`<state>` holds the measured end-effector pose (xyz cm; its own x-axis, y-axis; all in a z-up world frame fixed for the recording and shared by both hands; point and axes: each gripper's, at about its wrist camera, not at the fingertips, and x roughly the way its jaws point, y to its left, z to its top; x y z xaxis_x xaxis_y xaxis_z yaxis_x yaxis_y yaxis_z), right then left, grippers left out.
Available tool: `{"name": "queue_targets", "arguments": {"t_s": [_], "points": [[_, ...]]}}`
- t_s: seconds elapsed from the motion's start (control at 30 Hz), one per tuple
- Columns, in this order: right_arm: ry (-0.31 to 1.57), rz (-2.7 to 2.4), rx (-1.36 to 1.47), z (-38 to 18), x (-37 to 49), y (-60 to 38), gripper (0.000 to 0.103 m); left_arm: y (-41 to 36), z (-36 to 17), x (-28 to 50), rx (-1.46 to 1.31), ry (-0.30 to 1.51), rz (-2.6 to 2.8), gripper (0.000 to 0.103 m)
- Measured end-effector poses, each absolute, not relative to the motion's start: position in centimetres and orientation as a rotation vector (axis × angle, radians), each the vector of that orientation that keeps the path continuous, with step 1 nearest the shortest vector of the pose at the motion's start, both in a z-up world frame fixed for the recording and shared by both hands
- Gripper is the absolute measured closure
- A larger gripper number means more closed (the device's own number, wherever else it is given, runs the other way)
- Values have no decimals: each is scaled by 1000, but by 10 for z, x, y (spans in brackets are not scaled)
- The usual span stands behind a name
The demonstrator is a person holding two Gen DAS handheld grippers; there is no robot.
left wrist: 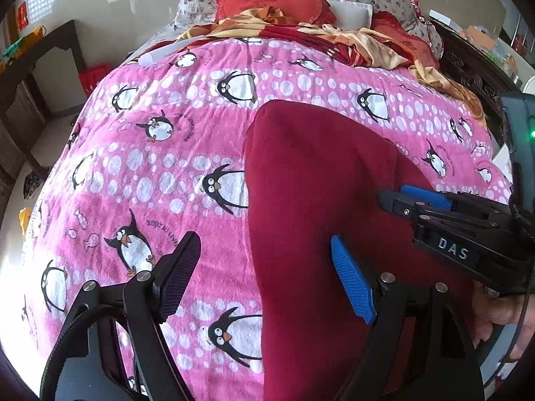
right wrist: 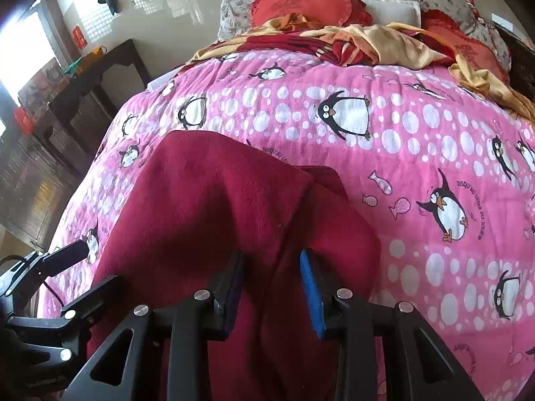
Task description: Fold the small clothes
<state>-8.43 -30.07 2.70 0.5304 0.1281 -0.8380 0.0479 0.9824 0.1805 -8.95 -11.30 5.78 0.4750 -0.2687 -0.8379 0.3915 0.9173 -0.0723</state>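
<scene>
A dark red garment [left wrist: 317, 183] lies on the pink penguin bedspread [left wrist: 150, 153]; it also shows in the right wrist view [right wrist: 207, 207]. My left gripper [left wrist: 267, 270] is open, its jaws wide apart over the garment's left edge, holding nothing. My right gripper [right wrist: 272, 287] is shut on a raised fold of the red garment, which bunches between its pads. The right gripper also shows in the left wrist view [left wrist: 418, 204] at the garment's right side, and one left finger shows in the right wrist view [right wrist: 67, 254].
Red cushions [left wrist: 267, 0], a floral pillow and a crumpled orange-red sheet [left wrist: 334, 40] lie at the bed's head. A dark wooden table [right wrist: 100, 77] stands left of the bed, and a dark carved bed frame [left wrist: 468, 70] is on the right.
</scene>
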Motion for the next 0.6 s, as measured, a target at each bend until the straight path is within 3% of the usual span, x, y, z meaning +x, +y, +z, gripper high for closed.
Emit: {"name": "queue_targets", "arguments": {"t_s": [0.3, 0.6], "points": [[958, 85, 198, 62, -143, -296, 60, -115, 57, -94, 144, 998, -401, 23], [1005, 44, 99, 35, -168, -282, 54, -107, 66, -107, 144, 980, -372, 23]]}}
